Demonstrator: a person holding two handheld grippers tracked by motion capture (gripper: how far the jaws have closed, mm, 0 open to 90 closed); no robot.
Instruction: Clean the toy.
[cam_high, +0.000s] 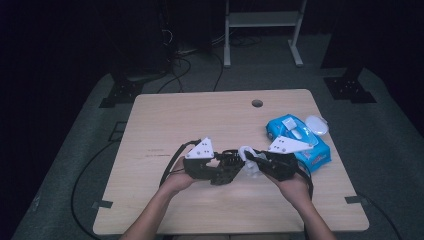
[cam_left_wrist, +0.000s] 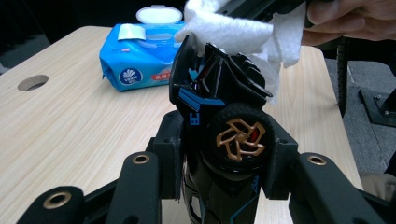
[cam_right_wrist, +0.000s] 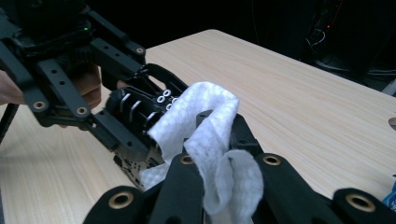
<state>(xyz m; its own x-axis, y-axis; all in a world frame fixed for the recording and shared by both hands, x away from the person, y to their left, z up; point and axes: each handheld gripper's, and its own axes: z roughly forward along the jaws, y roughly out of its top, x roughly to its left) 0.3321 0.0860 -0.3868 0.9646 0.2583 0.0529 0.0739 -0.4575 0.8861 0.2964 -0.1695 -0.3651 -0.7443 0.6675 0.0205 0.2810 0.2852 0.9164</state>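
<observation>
Above the middle of the table, my left gripper (cam_high: 220, 169) (cam_left_wrist: 224, 149) is shut on a black toy car (cam_high: 229, 162) (cam_left_wrist: 229, 112) with blue trim and a gold-spoked wheel, its pads pressing on the car's two sides. My right gripper (cam_high: 256, 161) (cam_right_wrist: 219, 149) is shut on a folded white wipe (cam_high: 248, 162) (cam_right_wrist: 205, 121). The wipe (cam_left_wrist: 238, 32) lies against the car's upper end. In the right gripper view the toy car (cam_right_wrist: 135, 114) sits just behind the wipe, with the left gripper (cam_right_wrist: 60, 84) gripping it from the left.
A blue pack of wet wipes (cam_high: 300, 142) (cam_left_wrist: 140, 65) lies on the wooden table (cam_high: 200, 115) at the right, its white lid flipped open. A white oval object (cam_high: 316, 125) sits beside it. A round cable hole (cam_high: 257, 103) (cam_left_wrist: 32, 82) is near the far edge.
</observation>
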